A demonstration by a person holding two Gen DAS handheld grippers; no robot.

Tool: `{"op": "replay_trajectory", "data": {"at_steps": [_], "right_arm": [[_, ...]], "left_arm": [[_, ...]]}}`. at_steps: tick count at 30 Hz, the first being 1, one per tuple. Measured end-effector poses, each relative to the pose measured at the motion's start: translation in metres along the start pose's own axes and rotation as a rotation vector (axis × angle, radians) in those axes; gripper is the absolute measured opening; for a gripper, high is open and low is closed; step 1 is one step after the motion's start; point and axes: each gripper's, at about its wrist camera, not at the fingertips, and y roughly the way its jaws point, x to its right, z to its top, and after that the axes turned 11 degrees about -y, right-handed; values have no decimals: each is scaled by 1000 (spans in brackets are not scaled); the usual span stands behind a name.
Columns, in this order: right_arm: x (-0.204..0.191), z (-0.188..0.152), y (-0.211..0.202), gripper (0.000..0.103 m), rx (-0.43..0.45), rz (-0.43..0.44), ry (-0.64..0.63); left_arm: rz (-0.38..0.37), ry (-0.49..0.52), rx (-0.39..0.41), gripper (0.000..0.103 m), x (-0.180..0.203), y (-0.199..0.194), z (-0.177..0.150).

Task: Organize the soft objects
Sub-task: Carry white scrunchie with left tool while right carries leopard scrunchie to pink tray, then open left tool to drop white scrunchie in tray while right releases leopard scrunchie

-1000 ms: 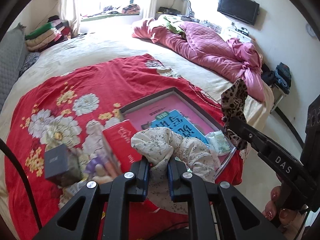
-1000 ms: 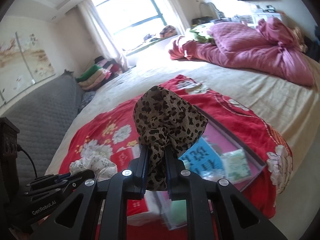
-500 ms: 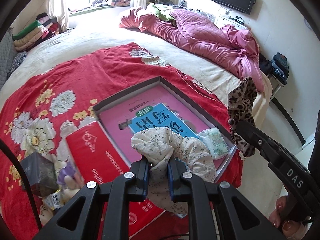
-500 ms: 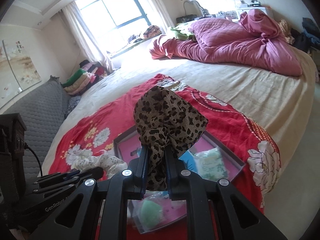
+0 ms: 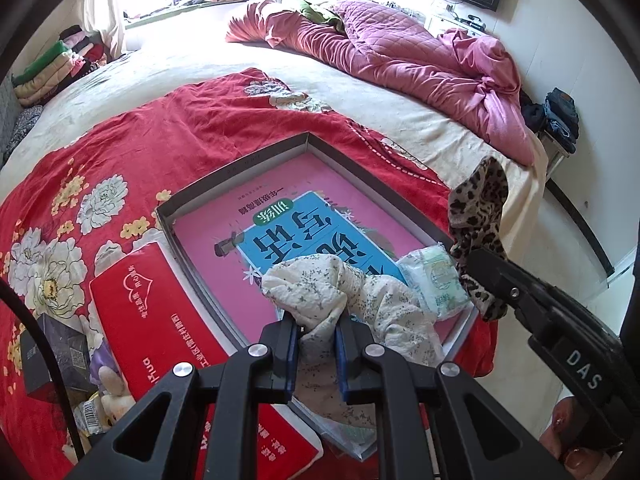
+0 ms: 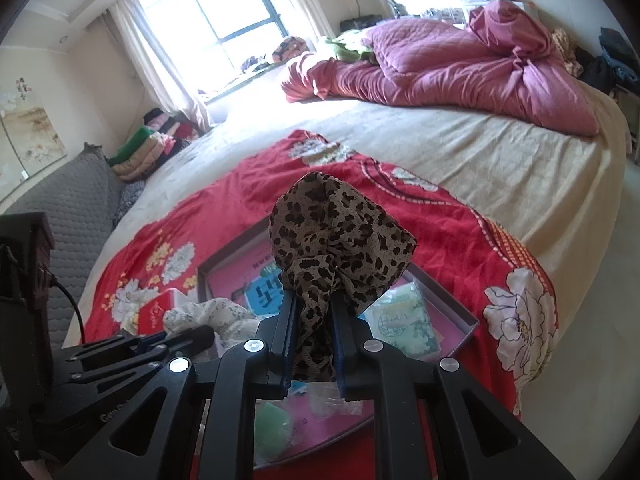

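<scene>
Both grippers are loaded, so the step in hand looks like carrying the two soft pieces over the shallow grey box (image 5: pixel 236 168) and setting them down inside it. The left gripper (image 5: pixel 316 344) has its fingers pinched narrowly on a cream flowered scrunchie (image 5: pixel 320 292), which hangs above the near part of the box, over the blue booklet (image 5: pixel 304 236). The right gripper (image 6: pixel 312 340) has its fingers closed on a leopard-print scrunchie (image 6: pixel 336 240), held up above the near right side of the box, close to the packet of tissues (image 5: pixel 436 276). To do this well, I would lower each piece until the fabric rests on the box floor before letting the fingers part, since loose cloth dropped from height may catch the rim or roll out onto the red blanket (image 5: pixel 208 120). Placing them side by side in the bare pink area, not on the tissues, would look tidier, and keeping the two grippers from crowding each other matters here because they are near one another. Both scrunchies look light, gathered and floppy: the cream one is thin with a tiny grey sprig pattern, the leopard one bunches into a rounded tuft above the fingers. The red book (image 5: pixel 160 320) lies just outside the box's left wall.
</scene>
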Motion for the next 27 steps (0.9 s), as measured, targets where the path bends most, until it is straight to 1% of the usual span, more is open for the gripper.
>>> {"op": "replay_trajectory", "data": {"at_steps": [11, 19, 22, 27], "right_arm": [[6, -9, 26, 18, -65, -14, 1], [10, -15, 39, 21, -101, -17, 11], [11, -17, 42, 24, -112, -15, 14], [12, -16, 40, 35, -105, -14, 20]], "left_arm": [[2, 10, -18, 15, 2, 12, 2], [5, 7, -33, 15, 3, 20, 2], [8, 10, -37, 15, 3, 23, 2], [13, 7, -44, 15, 3, 26, 2]]}}
